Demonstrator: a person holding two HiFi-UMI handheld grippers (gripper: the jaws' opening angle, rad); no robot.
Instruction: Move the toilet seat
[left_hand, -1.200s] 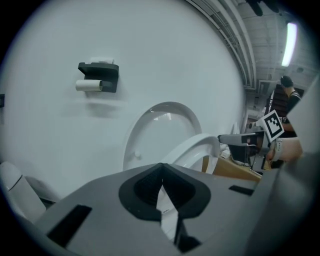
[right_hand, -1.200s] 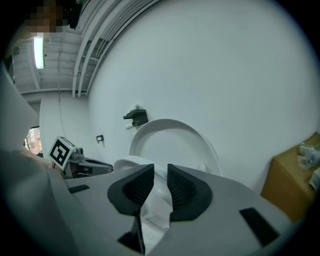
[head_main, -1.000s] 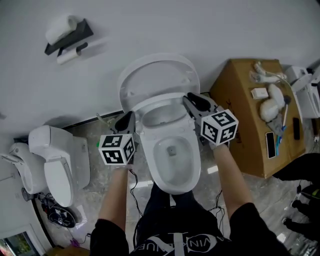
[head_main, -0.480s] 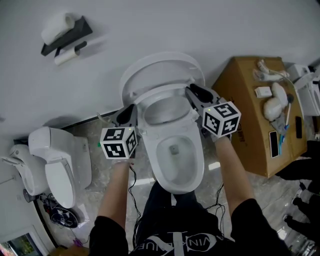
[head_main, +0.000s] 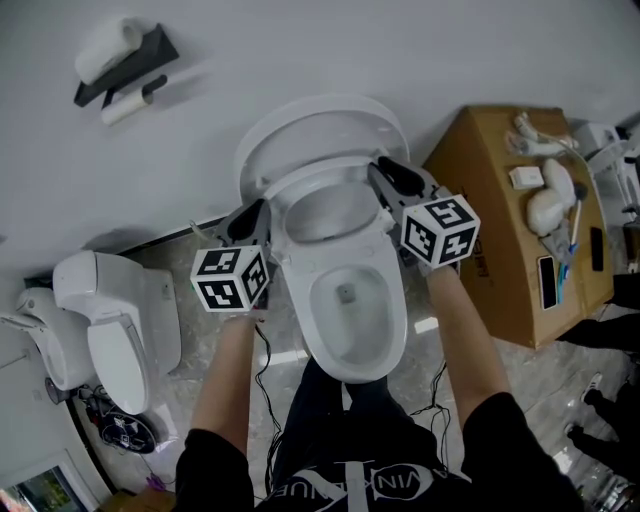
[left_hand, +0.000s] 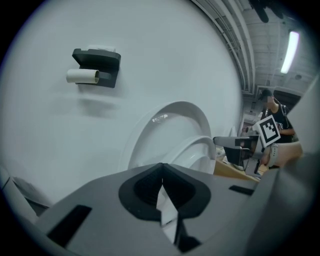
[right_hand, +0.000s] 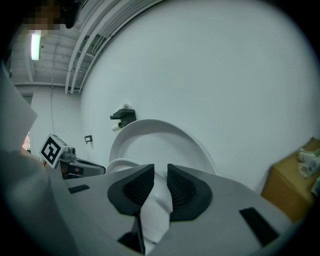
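Observation:
A white toilet stands against the wall, its lid (head_main: 320, 130) upright. The toilet seat (head_main: 330, 195) is lifted partway, tilted above the bowl (head_main: 345, 300). My right gripper (head_main: 383, 183) is shut on the seat's right rim. In the right gripper view the white rim (right_hand: 159, 200) runs between the pads of my right gripper (right_hand: 160, 184), with the lid (right_hand: 165, 137) behind. My left gripper (head_main: 250, 218) is shut and holds nothing, just left of the seat's left side. The left gripper view shows my left gripper (left_hand: 161, 181) with jaws together, and the lid (left_hand: 172, 122) and seat (left_hand: 197, 150) beyond.
A second white toilet (head_main: 110, 330) stands at the left. A cardboard box (head_main: 500, 230) with small items on top is close on the right. A black paper holder (head_main: 115, 60) hangs on the wall. Cables lie on the floor by the bowl's left side.
Both grippers have edged a little toward the wall, and the seat has gone with the right one. Neither gripper's jaws have changed.

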